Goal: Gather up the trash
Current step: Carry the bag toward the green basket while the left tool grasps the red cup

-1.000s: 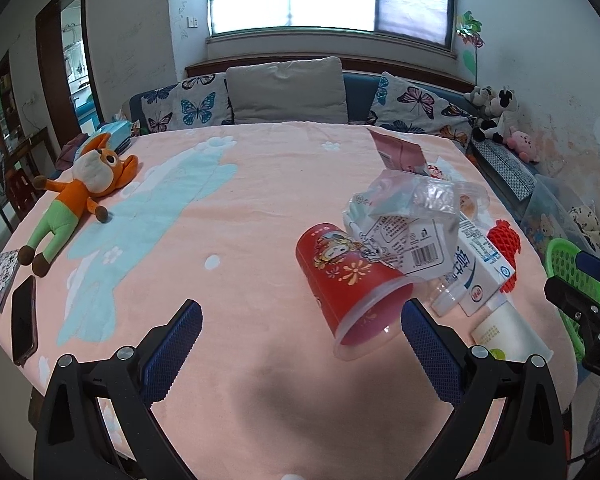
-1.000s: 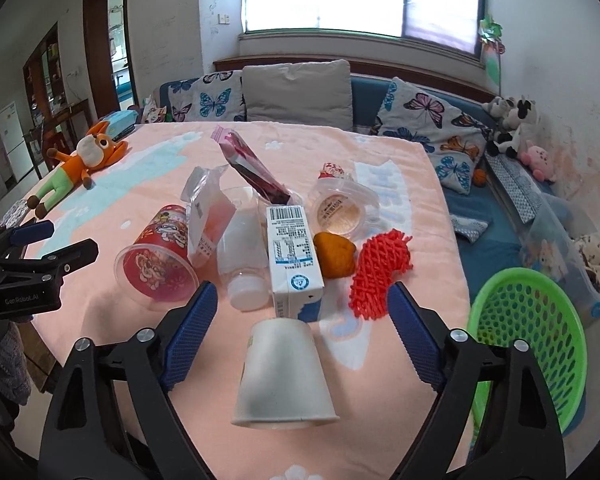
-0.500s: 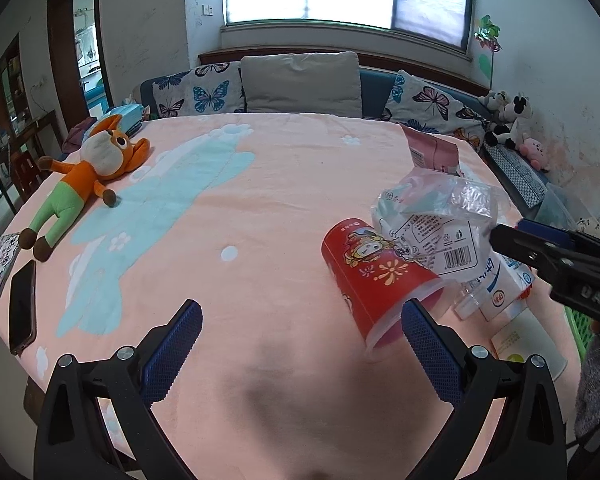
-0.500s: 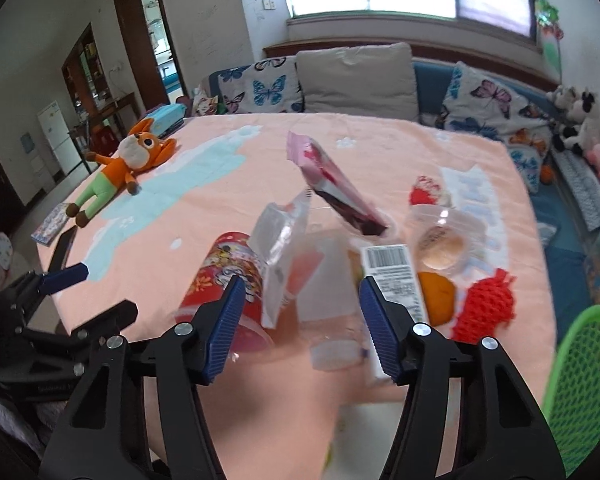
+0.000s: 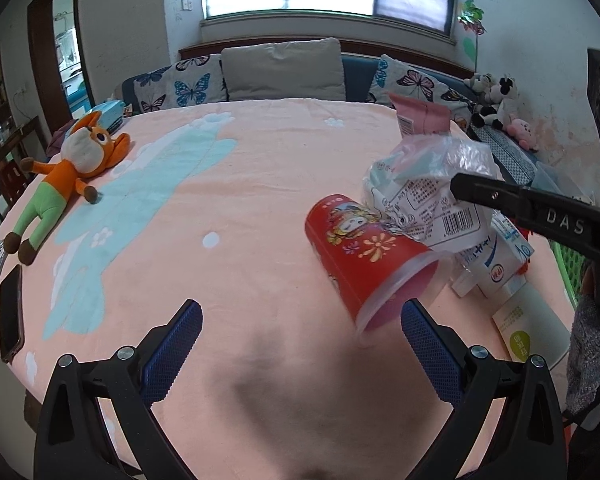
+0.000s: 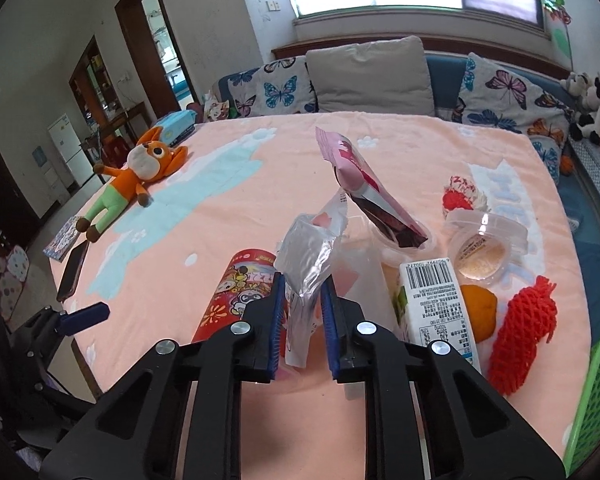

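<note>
On pink bedding, right hand-held gripper (image 6: 303, 322) pinches a barcoded plastic wrapper (image 6: 312, 264); "DAS"-marked; left hand-held gripper (image 5: 300, 344) gapes.

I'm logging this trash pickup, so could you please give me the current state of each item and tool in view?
right tool: closed on the clear plastic wrapper
left tool: open, holding nothing
red cup: lying on its side
milk carton: lying flat
white paper cup: tipped over
pink snack bag: standing tilted
green basket: beside the table
</note>
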Tool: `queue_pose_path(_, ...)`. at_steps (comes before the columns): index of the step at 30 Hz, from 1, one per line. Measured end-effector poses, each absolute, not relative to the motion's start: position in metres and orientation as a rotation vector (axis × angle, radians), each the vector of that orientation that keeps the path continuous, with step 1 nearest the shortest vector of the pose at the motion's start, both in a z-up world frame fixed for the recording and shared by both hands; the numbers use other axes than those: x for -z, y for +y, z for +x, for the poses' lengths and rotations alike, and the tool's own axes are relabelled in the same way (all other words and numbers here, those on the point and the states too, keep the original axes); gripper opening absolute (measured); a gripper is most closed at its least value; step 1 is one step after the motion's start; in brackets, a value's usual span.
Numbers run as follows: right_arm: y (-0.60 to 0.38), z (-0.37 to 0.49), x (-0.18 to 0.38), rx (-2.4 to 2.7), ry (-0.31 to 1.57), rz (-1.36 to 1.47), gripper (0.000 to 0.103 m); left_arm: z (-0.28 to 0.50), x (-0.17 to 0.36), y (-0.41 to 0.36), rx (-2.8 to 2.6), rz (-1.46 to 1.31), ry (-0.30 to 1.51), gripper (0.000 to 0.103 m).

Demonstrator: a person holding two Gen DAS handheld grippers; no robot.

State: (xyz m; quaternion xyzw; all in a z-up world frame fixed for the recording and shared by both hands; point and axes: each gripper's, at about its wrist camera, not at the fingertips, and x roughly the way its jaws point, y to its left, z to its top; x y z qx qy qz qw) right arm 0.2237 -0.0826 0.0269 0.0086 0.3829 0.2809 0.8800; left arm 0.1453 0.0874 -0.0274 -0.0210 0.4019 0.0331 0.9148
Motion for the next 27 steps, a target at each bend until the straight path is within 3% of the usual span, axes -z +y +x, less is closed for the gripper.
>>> queue_pose_path(7, -0.097, 0.210, -0.046, -0.594, 0.748, 0.032, 0.015, 0.152, 0.039, 0.076, -0.011, -0.028, 0.834, 0.093)
queue_pose_path(9, -0.102, 0.206, -0.050, -0.596, 0.737, 0.036, 0.015, 0.156, 0.040, 0.074, 0.004, -0.024, 0.831, 0.083)
queue_pose_path(13, -0.110, 0.194, -0.060, -0.600, 0.713, 0.041, 0.015, 0.165, 0.046, 0.076, 0.032, -0.062, 0.848, 0.071)
queue_pose_path(19, -0.122, 0.172, -0.072, -0.593, 0.672, 0.038, 0.015, 0.172, 0.053, 0.075, 0.040, -0.079, 0.848, 0.062)
queue_pose_path(27, -0.151, 0.145, -0.079, -0.526, 0.645, 0.037, 0.015, 0.188, 0.064, 0.079, 0.027, -0.107, 0.872, 0.042)
